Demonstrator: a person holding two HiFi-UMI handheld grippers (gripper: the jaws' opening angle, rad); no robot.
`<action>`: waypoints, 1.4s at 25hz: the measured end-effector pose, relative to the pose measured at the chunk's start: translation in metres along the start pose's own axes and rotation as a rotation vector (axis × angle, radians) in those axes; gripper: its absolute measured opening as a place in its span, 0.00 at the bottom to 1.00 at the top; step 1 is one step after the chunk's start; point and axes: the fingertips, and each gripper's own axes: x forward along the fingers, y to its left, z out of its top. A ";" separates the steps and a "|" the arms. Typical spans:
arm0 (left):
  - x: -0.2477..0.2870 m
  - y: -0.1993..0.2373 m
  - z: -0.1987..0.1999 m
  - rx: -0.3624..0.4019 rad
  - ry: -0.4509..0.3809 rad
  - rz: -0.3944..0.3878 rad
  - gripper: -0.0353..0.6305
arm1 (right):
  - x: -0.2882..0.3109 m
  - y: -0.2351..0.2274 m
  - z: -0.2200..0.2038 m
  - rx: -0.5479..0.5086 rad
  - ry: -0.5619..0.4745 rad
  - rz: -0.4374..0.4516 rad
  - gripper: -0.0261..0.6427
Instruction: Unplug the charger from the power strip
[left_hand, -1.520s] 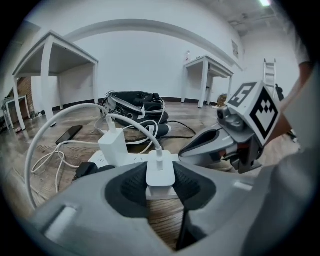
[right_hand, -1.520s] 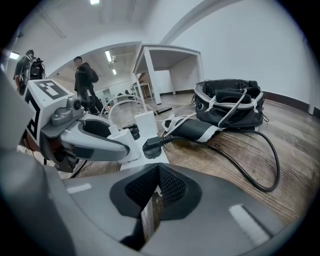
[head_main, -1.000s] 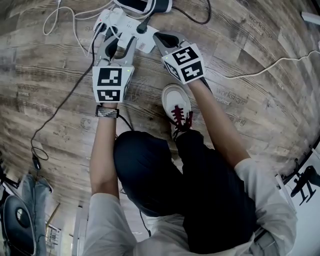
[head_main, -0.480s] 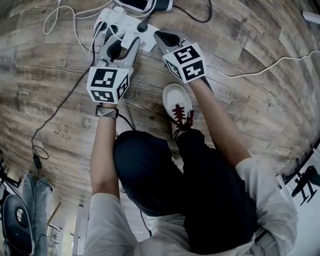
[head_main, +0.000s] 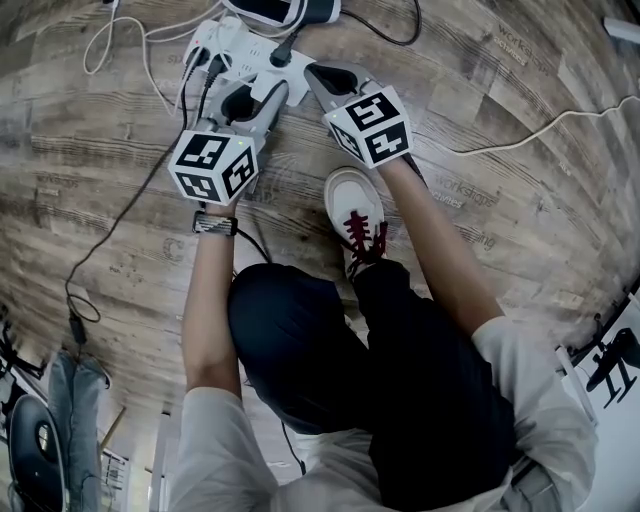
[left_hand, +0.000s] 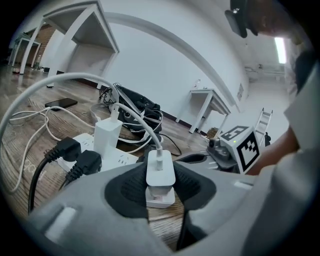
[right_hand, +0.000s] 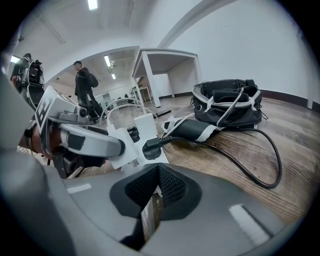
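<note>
A small white charger (left_hand: 160, 176) with its white cable rising from the top sits between the black pads of my left gripper (left_hand: 161, 187), which is shut on it. Bare wooden floor shows under the charger, and the white power strip (left_hand: 80, 146) lies apart to the left, with a taller white adapter (left_hand: 107, 139) and two black plugs (left_hand: 76, 150) in it. In the head view my left gripper (head_main: 245, 100) is tilted just in front of the power strip (head_main: 240, 45). My right gripper (head_main: 318, 72) rests at the strip's right end, its pads together (right_hand: 156, 172).
A black plug (right_hand: 152, 146) and its cord run off the strip toward a black bag (right_hand: 227, 102). A white shoe (head_main: 352, 205) stands just behind both grippers. Loose white cables (head_main: 530, 130) and a thin black cable (head_main: 120, 210) lie across the wooden floor.
My left gripper has rolled, so its marker cube now shows a corner, and it has shifted slightly toward the strip. The right gripper has stayed put.
</note>
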 end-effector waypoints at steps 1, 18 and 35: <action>0.001 0.001 -0.002 -0.001 0.002 0.004 0.26 | 0.000 0.000 0.000 -0.007 0.000 0.000 0.04; -0.006 0.034 -0.007 0.001 0.009 0.145 0.44 | 0.000 0.000 0.000 -0.001 -0.011 0.015 0.04; -0.019 0.041 -0.037 -0.133 0.068 0.180 0.56 | -0.018 -0.007 0.012 0.139 -0.073 0.024 0.04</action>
